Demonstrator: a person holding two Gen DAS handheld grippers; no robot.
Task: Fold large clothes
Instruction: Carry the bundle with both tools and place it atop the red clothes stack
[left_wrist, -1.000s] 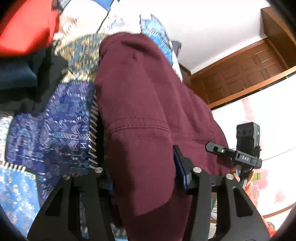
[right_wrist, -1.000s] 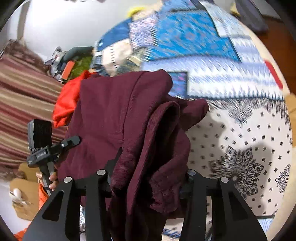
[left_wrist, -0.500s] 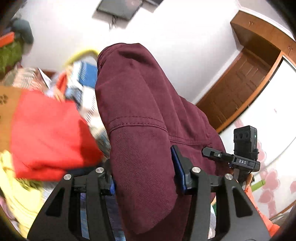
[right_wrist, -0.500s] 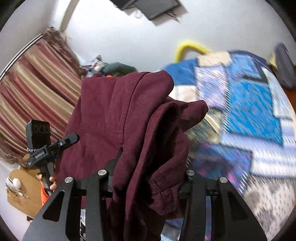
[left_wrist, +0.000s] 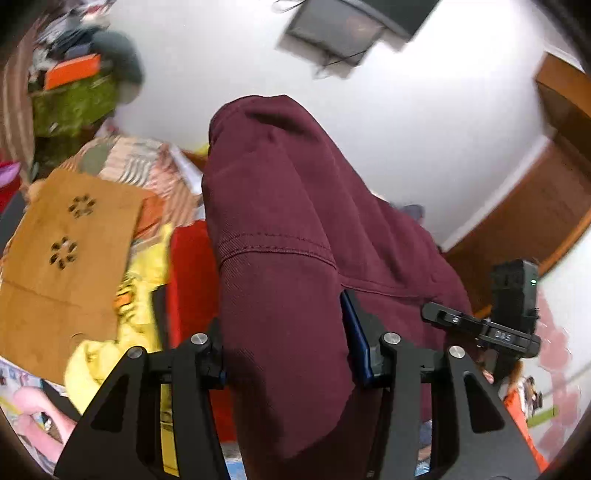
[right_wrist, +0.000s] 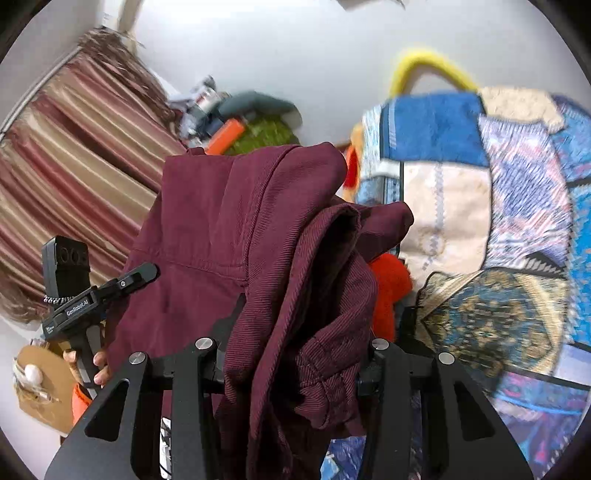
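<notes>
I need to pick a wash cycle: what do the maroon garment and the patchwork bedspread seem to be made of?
Maroon garment: probably cotton twill or fine corduroy, matte; fine diagonal ribs and stitched seams show. Patchwork bedspread: seemingly printed woven cotton, matte, though blurred.

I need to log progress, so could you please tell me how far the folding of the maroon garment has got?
Done: the maroon garment is gripped and bunched between both grippers. In hand: the left gripper and right gripper hold it up in the air above the patchwork bedspread. Left: no finished fold shows; it has yet to be laid flat, folded and set down.

white wall (left_wrist: 424, 122), striped curtain (right_wrist: 74, 158), wood door (left_wrist: 535, 206).
</notes>
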